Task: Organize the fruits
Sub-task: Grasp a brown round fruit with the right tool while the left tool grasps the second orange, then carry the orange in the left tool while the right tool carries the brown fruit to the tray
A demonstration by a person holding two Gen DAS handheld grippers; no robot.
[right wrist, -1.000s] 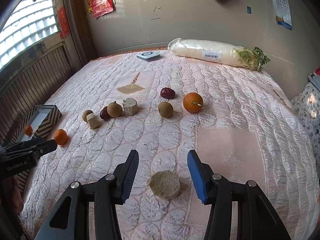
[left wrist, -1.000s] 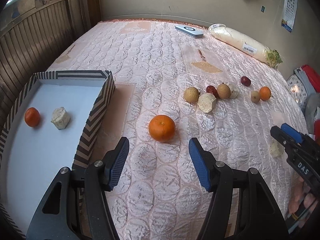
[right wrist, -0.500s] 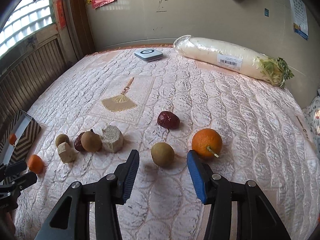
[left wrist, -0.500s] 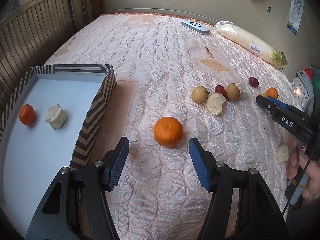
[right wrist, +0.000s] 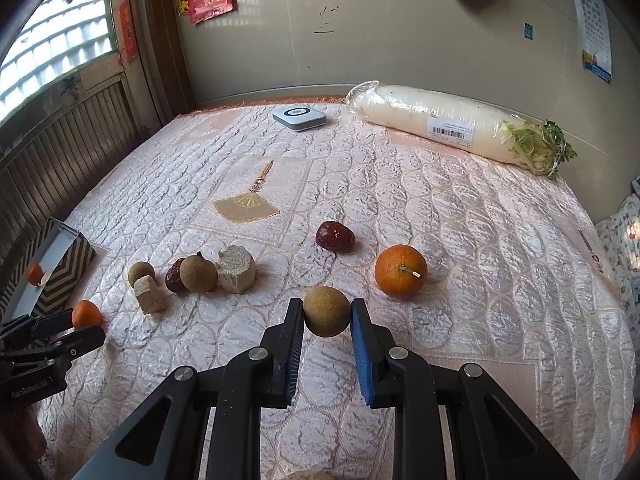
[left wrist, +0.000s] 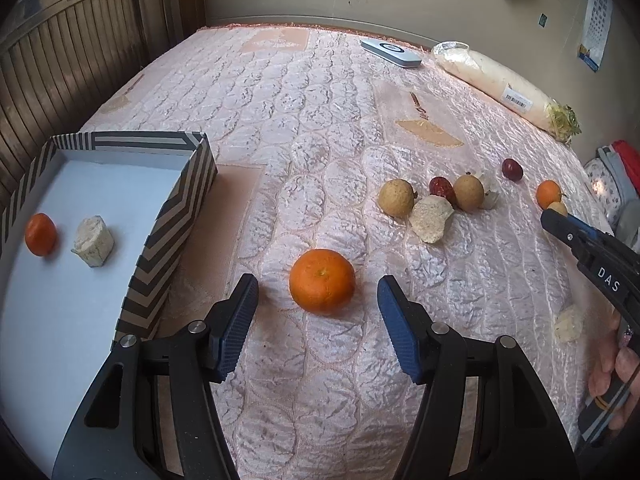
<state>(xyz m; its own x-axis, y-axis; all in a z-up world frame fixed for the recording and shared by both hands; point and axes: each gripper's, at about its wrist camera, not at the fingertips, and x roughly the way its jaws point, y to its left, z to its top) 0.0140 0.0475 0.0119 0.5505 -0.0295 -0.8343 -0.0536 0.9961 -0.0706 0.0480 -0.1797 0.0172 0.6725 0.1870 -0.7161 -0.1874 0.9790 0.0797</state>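
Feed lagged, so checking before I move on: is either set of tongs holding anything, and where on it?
The right tongs pinch the brown round fruit across its sides. The left tongs are open around the orange, untouched.

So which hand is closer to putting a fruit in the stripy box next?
Probably the left: the left gripper is open around the orange, right beside the striped box. The right gripper pinches a brown fruit, far away.

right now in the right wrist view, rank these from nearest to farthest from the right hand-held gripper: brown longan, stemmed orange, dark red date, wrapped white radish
1. Round brown longan: between the fingers of the right hand-held gripper.
2. Round orange with a stem: just ahead, to the right.
3. Wrinkled dark red date: farther ahead, near centre.
4. Long plastic-wrapped white radish: far right, by the wall.
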